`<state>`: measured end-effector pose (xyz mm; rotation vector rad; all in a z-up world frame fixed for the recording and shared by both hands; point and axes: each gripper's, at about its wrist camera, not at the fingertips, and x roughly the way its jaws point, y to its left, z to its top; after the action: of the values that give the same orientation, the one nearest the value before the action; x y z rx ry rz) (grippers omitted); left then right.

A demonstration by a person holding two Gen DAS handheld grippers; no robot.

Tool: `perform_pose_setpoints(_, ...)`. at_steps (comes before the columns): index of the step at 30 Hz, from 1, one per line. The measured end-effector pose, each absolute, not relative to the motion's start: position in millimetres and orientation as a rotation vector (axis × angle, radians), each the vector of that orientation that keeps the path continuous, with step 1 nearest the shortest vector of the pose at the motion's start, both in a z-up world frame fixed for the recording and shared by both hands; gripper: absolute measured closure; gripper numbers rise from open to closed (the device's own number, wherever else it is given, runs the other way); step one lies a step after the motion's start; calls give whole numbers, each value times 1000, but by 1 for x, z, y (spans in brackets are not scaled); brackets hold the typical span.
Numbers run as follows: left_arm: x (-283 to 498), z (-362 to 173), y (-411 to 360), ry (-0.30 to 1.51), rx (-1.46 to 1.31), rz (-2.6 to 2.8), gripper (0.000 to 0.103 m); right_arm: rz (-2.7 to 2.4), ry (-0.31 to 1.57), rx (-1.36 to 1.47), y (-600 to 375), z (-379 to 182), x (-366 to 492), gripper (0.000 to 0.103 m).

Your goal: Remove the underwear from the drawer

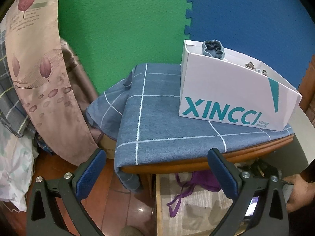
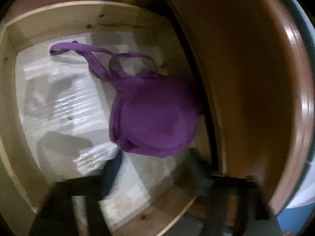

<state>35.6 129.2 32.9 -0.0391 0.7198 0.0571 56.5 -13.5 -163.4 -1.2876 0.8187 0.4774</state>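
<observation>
Right wrist view — purple bra (image 2: pixel 153 118) lies in the open drawer (image 2: pixel 59 15), both grippers spread apart, empty.

left gripper (image 1: pixel 157 169): blue-padded black jaws wide apart, empty, tilted down | right gripper (image 2: pixel 157 175): dark blurred jaws apart, nothing between | bare hand (image 1: pixel 299 194) on right gripper's handle

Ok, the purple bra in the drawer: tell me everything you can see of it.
The purple bra looks like smooth, padded fabric, its cups folded into one rounded mound. Thin straps of the same purple trail loose and looped across the pale paper liner. It lies flat in the open wooden drawer, close to the side under the cabinet edge. Nothing grips it: the right gripper, blurred, hangs open short of it. The left wrist view shows part of it under the cloth-covered top.
</observation>
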Motion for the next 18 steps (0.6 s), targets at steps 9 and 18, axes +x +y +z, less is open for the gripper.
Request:
perform_pose_setpoints(9, 38, 29, 127, 738, -28, 44, 1, 349, 806, -1146, -21, -191, 87, 21)
perform_pose_setpoints(18, 42, 25, 123, 759, -17, 25, 1, 356, 1034, -1092, -28, -198, 101, 20)
